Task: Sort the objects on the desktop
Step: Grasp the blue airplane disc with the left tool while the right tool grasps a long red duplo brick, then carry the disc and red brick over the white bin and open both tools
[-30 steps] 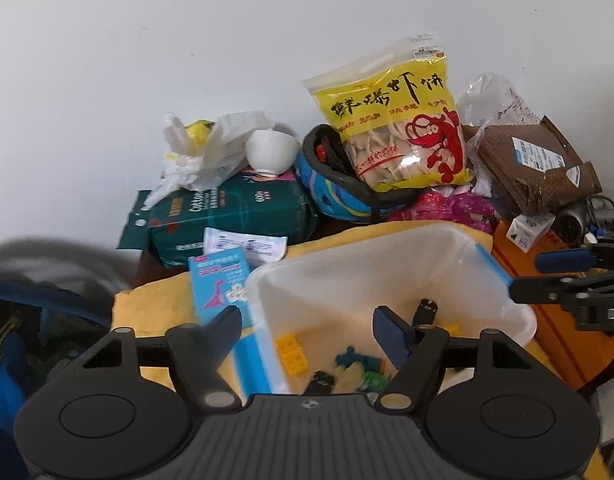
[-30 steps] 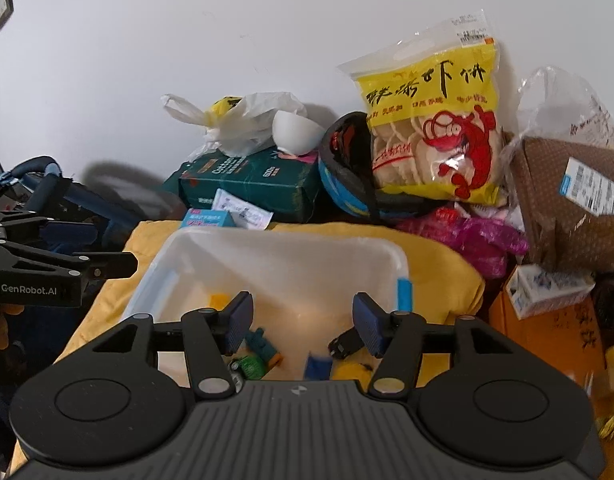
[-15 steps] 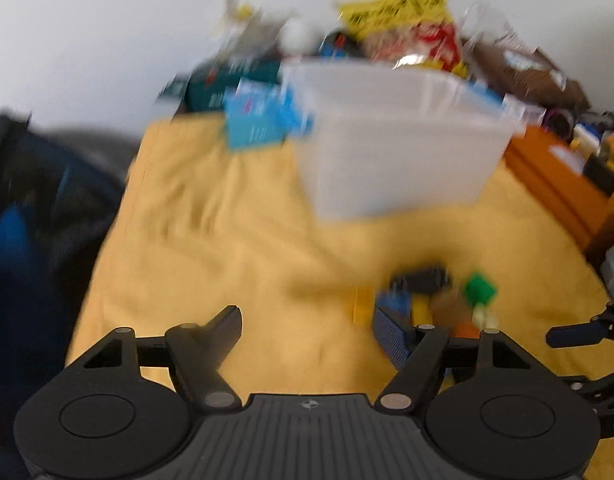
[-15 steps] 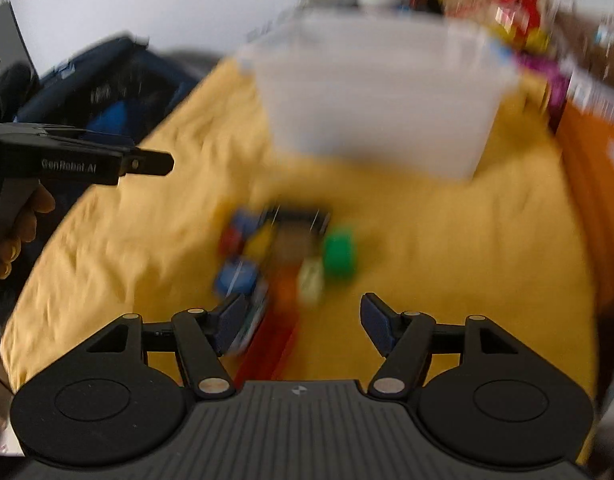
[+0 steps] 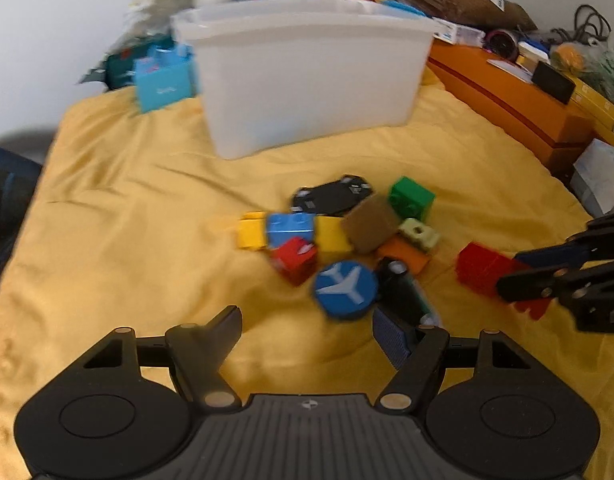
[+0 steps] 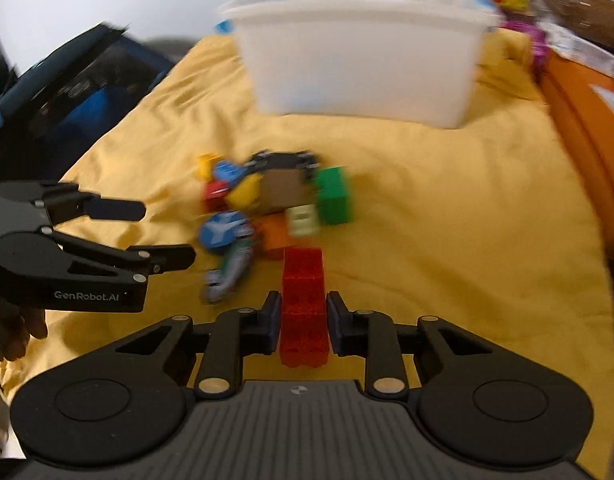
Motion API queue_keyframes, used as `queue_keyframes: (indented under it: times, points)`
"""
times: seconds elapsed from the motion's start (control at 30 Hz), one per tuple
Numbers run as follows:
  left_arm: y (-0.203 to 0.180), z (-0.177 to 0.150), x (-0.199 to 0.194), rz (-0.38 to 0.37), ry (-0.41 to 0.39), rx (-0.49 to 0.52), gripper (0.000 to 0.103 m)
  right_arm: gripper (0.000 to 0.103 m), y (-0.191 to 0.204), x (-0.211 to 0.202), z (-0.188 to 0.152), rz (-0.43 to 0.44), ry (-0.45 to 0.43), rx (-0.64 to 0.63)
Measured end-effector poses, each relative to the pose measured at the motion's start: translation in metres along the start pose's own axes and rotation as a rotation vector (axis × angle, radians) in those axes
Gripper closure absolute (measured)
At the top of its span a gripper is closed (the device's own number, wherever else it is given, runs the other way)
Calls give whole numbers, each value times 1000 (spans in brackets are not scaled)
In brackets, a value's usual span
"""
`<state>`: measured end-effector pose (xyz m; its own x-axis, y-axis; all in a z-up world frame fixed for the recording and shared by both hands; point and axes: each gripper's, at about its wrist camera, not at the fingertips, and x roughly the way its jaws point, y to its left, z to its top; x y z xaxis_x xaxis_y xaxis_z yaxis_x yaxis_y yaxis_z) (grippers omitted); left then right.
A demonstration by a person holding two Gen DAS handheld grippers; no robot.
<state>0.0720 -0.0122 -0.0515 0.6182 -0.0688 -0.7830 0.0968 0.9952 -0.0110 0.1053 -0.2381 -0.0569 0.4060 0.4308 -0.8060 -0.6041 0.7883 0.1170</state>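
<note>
At the bottom middle of the right wrist view, the right claw (image 6: 300,322) has a long red brick (image 6: 305,304) between its two fingers. The claw is closing on it, and the blue pads look like they touch both long sides, though the picture is a bit blurry. The brick lies flat on the yellow cloth (image 6: 447,240) that covers the desk, and its long side points straight away from the claw, up the frame, toward the pile. So the right claw is the near one for this brick, and I think a straight lift is all it needs. At the left edge of the same view, the left claw (image 6: 163,236) hangs spread wide with nothing in it. In the left wrist view, the left claw (image 5: 307,332) is just short of a blue round disc (image 5: 345,288) and a dark little toy (image 5: 403,292) near its right finger. A bit farther up sits the pile of small toys, with a green block (image 6: 333,196) on its right side. Farthest back, near the top of the frame, stands the white bin (image 6: 363,56), where I think the toys should go.
</note>
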Motion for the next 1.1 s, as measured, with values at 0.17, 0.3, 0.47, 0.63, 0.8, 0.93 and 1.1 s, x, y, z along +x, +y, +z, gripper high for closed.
queue_keyframes:
  times: [0.17, 0.3, 0.47, 0.63, 0.8, 0.93, 1.1]
  points:
    - [-10, 7, 17, 24, 21, 15, 33, 76, -24, -2, -6, -45, 33, 28]
    - [-16, 7, 20, 29, -7, 38, 36, 73, -25, 3, -11, -54, 49, 18]
    - [-23, 4, 17, 33, -41, 101, 46, 69, -21, 10, -14, -59, 43, 11]
    - [-23, 5, 16, -3, -53, 125, 61, 75, -23, 8, -16, -47, 33, 21]
    - [-13, 6, 3, -38, -63, 94, 61, 75, -24, -3, -15, -46, -9, 43]
    - [-2, 8, -20, -71, -83, 35, 61, 75, -26, -16, -8, -37, -53, 63]
    - [10, 18, -49, -75, -122, -33, 61, 75, -31, -33, 10, -8, -109, 88]
